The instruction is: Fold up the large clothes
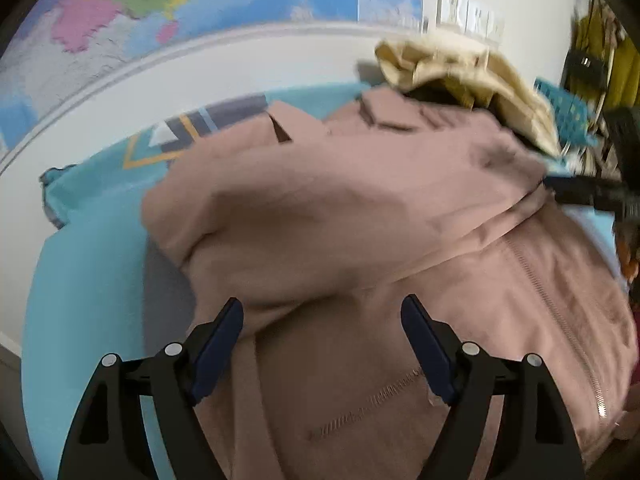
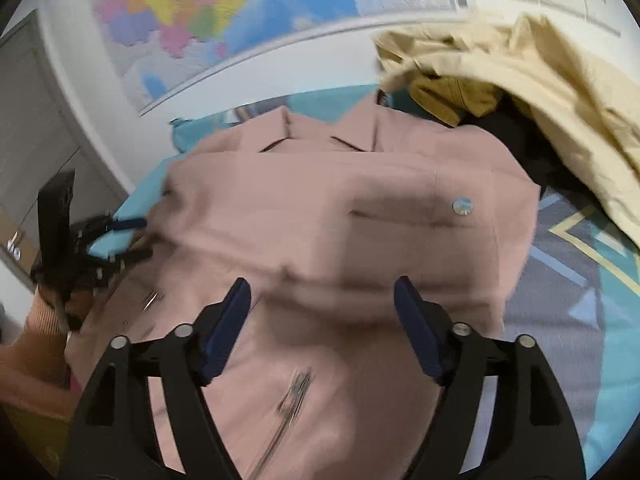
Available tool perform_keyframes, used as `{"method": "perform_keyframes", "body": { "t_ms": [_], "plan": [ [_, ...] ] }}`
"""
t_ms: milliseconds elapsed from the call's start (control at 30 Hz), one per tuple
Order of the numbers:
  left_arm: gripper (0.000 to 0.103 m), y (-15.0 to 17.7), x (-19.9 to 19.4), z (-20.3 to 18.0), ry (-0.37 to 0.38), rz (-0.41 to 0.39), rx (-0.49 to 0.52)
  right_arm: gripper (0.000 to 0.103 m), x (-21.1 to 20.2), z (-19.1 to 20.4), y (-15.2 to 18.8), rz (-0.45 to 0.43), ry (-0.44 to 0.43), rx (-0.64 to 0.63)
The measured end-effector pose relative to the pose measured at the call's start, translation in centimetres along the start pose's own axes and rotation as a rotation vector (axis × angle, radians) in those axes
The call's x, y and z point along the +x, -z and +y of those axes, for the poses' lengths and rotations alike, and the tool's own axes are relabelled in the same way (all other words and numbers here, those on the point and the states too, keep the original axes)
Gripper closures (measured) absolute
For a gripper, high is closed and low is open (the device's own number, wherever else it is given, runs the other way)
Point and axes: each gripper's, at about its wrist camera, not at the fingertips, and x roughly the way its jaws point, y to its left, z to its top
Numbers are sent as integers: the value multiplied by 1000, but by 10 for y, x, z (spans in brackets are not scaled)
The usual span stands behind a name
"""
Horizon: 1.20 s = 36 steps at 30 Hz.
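A large dusty-pink jacket (image 1: 340, 208) with a zipper lies bunched and partly folded over itself on the teal bed sheet (image 1: 80, 280). My left gripper (image 1: 322, 304) hovers over its near part, jaws wide apart, nothing between the dark blue pads. In the right wrist view the same jacket (image 2: 340, 200) shows its collar at the far end and a silver snap. My right gripper (image 2: 322, 284) hangs open above it, holding nothing. The left gripper (image 2: 136, 240) appears at the jacket's left edge, also open.
A heap of beige clothes (image 2: 540, 80) with a mustard garment (image 2: 452, 100) sits at the far right, touching the jacket's shoulder. A teal basket (image 1: 564, 104) stands behind it. A wall map (image 1: 180, 0) backs the bed. A ribbed sleeve (image 2: 36, 320) is at the left.
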Motion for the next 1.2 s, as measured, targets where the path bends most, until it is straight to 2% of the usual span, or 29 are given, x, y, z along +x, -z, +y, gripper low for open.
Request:
{"method": "perform_keyframes", "body": {
  "t_ms": [133, 267, 400, 600, 733, 833, 933, 1033, 1200],
  "plan": [
    [22, 21, -33, 14, -4, -44, -62, 28, -26, 5, 27, 2, -8, 13],
    [22, 50, -52, 24, -15, -36, -121, 27, -54, -7, 55, -7, -33, 105],
    [19, 81, -68, 35, 4, -20, -197, 24, -76, -22, 83, -22, -77, 204],
    [17, 112, -80, 42, 30, -11, -257, 22, -86, -23, 104, -16, -108, 252],
    [17, 121, -78, 33, 44, 15, -255, 21, -85, -18, 113, 7, -118, 256],
    [17, 126, -78, 26, 95, 22, -254, 20, -84, -15, 118, 31, -143, 252],
    [14, 130, -75, 18, 97, 33, -240, 20, -79, -10, 123, 52, -164, 243],
    [9, 132, -75, 13, 142, 38, -237, 18, -75, -2, 127, 56, -194, 227],
    [7, 134, -78, -2, 240, 72, -212, 18, -67, 12, 131, 72, -271, 183]
  ]
}}
